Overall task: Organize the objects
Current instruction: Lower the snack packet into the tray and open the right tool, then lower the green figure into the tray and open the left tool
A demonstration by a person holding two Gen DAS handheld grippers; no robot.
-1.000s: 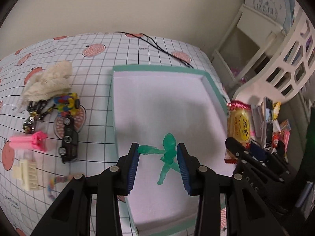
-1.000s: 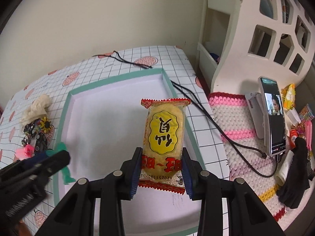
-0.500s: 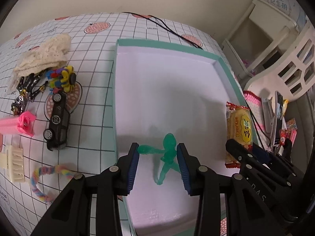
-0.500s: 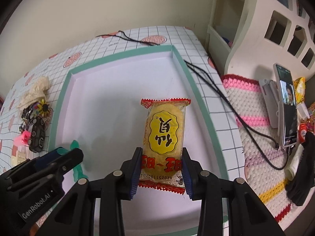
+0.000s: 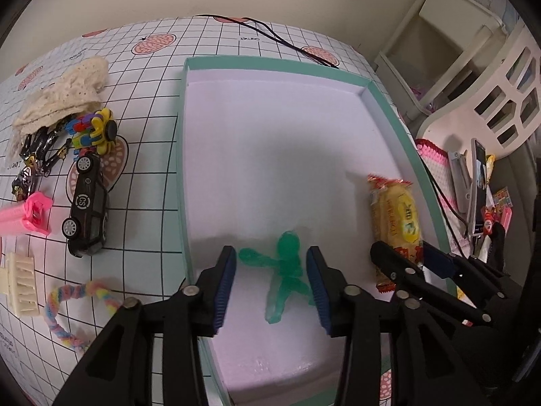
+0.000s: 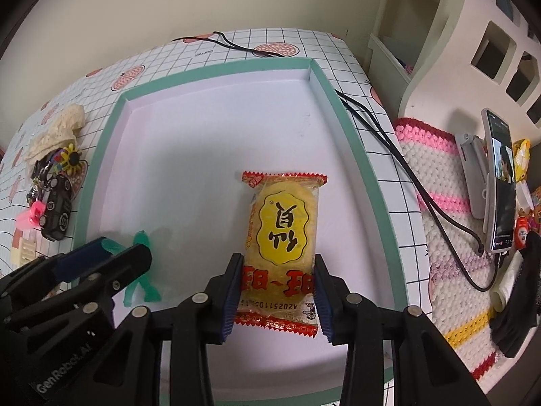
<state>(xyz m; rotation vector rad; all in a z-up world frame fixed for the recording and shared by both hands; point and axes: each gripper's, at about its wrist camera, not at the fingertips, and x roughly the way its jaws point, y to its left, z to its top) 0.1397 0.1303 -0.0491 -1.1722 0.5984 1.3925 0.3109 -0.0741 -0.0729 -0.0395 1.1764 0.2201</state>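
A white tray with a teal rim [image 5: 389, 108] [image 6: 341, 108] lies on the checked tablecloth. My left gripper [image 5: 270, 279] is shut on a green translucent toy figure [image 5: 287, 267], held low over the tray's near left part; it also shows in the right wrist view [image 6: 142, 280]. My right gripper [image 6: 277, 291] is shut on a yellow snack packet with red ends [image 6: 282, 233], held low over the tray's near right part; the packet also shows in the left wrist view [image 5: 395, 216].
Left of the tray lie a black toy car [image 5: 86, 206], a yellow and multicoloured block toy [image 5: 94, 132], a cream lace cloth [image 5: 61, 98], a pink toy [image 5: 27, 216], a cream comb-like piece [image 5: 22, 282] and a rainbow pipe-cleaner ring [image 5: 74, 308]. A phone [image 6: 500, 182] stands right, on a crochet mat [image 6: 436, 182].
Both grippers have moved lower and further over the tray, each still holding its object. The view has tilted down toward the tray floor.
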